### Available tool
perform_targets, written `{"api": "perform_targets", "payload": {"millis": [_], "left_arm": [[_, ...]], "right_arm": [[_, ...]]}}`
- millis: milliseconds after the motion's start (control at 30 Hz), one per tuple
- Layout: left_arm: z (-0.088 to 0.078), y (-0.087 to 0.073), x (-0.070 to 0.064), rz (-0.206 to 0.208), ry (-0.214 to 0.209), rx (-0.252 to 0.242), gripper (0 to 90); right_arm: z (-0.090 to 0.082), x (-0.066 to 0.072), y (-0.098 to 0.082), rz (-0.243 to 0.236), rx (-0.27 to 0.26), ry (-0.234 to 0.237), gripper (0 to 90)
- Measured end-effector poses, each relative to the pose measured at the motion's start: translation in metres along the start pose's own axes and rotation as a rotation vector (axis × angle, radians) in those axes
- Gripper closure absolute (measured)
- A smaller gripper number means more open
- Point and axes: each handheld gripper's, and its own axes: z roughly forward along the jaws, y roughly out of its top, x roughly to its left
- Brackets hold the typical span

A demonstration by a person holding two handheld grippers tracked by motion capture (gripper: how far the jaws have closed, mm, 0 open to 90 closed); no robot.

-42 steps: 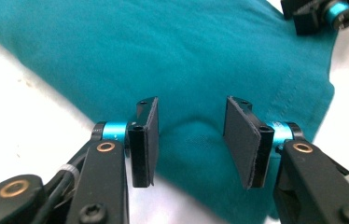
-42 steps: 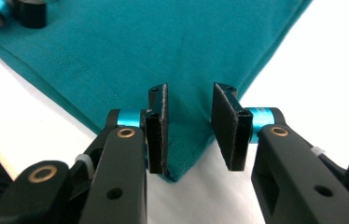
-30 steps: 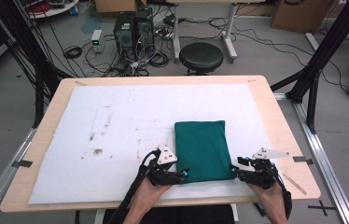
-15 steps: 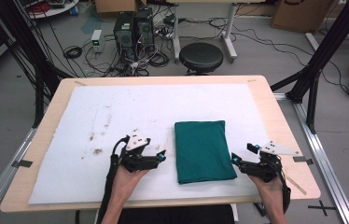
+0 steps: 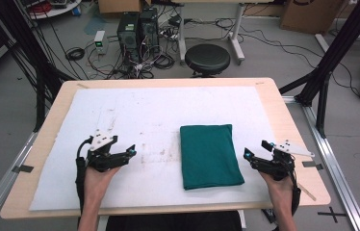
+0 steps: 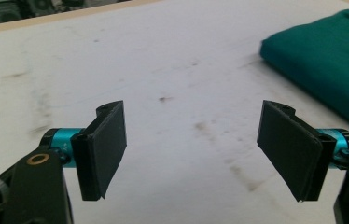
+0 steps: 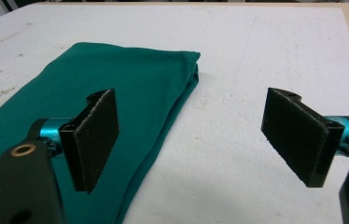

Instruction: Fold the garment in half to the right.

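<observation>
since a second ago the left gripper (image 5: 129,153) has slid off to the left, well clear of the cloth (image 5: 209,155). right gripper (image 5: 256,155) sits just off the cloth's right edge. both have just been opening their jaws, now spread wide with nothing between them. cloth lies folded flat on the white mat (image 5: 144,110), right of centre, near the table (image 5: 284,115) front.

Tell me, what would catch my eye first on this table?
The folded green cloth lies flat on the white mat, right of the middle. A hand-held gripper sits on either side, left gripper well clear of the cloth, right gripper close to its edge; both have just been opening, nothing between their jaws.
</observation>
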Motion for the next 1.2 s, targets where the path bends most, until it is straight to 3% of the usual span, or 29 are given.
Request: {"api": "perform_targets", "payload": {"millis": [233,400,667,1200], "left_arm": [[-0.018,-0.01,0.035,-0.031,0.086,-0.021,23.4],[-0.031,-0.021,0.051,-0.061,0.127,-0.037,23.4],[-0.039,-0.026,0.054,-0.07,0.142,-0.037,23.4],[-0.032,-0.024,0.05,-0.071,0.144,-0.028,23.4]], "right_arm": [[0.004,-0.003,-0.002,0.013,0.006,-0.001,19.6],[0.003,-0.003,-0.004,0.02,0.008,-0.005,19.6],[0.002,-0.004,-0.004,0.022,0.006,-0.004,19.6],[0.0,-0.004,-0.005,0.017,0.015,0.006,19.7]]}}
